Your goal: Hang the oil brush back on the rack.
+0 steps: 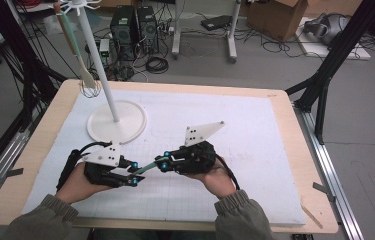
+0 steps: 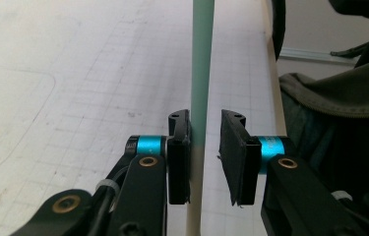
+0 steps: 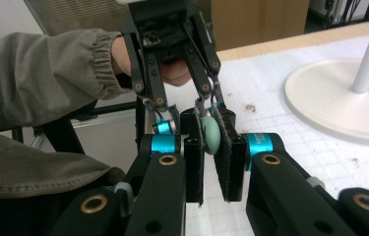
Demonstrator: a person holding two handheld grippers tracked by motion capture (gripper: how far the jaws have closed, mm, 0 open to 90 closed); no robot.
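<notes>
Fingers of the right gripper (image 3: 215, 162) clamp the green utensil's (image 1: 147, 166) rounded end so it bridges toward nine o'clock above the counter (image 1: 275, 150); left gripper (image 2: 205, 157) fingers bracket its handle, one side gapped.

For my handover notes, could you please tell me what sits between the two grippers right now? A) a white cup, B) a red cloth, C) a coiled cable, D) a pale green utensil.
D: a slim pale green utensil spans from the left gripper to the right gripper, and its rounded end sits between the right gripper's pads in that gripper's view.
</notes>
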